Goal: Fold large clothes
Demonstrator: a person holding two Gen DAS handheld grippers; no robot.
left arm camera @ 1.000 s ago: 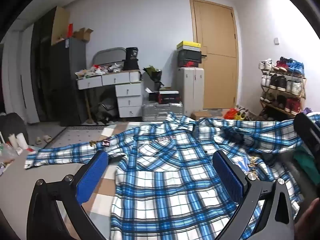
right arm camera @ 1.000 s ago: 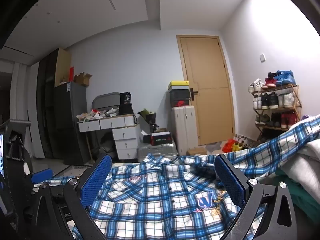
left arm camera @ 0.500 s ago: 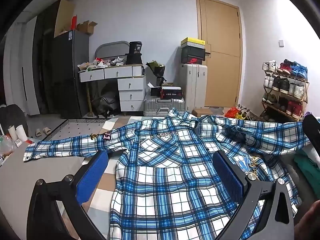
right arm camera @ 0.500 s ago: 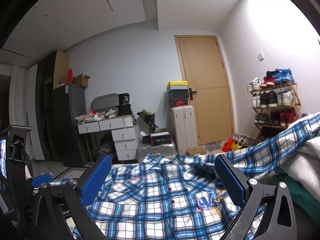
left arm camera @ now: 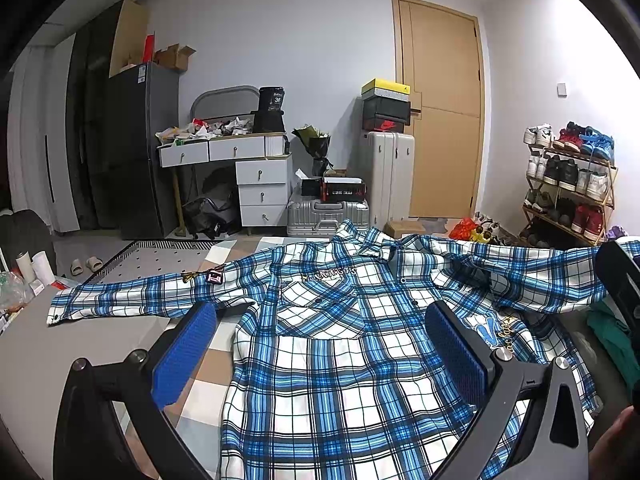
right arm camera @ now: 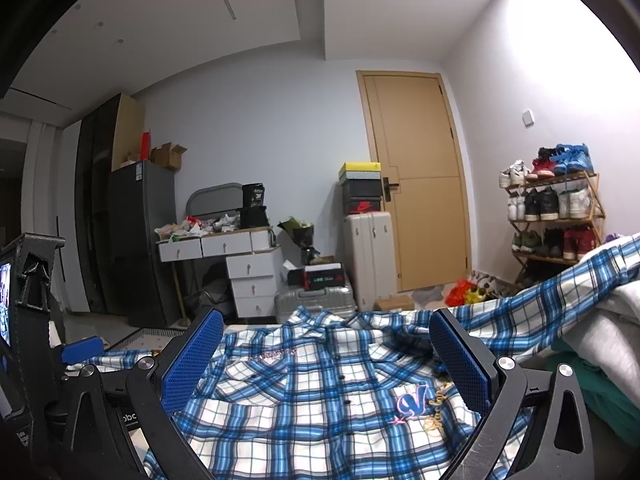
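A large blue and white plaid shirt (left arm camera: 340,344) lies spread front up on a grey table (left arm camera: 72,344), with its left sleeve (left arm camera: 132,300) stretched out flat. My left gripper (left arm camera: 320,356) is open and empty above the shirt's lower front. In the right wrist view the same shirt (right arm camera: 320,392) fills the foreground. Its right sleeve (right arm camera: 560,300) drapes up over a pile of white cloth (right arm camera: 600,336). My right gripper (right arm camera: 324,364) is open and empty, low over the shirt's chest. The left gripper's body (right arm camera: 36,352) shows at the left edge.
A checked mat (left arm camera: 208,360) lies under the shirt. Green cloth (left arm camera: 612,336) lies by the table's right edge. Beyond the table stand a drawer desk (left arm camera: 240,176), suitcases (left arm camera: 384,176), a shoe rack (left arm camera: 568,188) and a wooden door (left arm camera: 440,112).
The left wrist view has tilted down a little, so the shirt sits lower and looks flatter. The right wrist view is nearly the same. Both grippers stay open.
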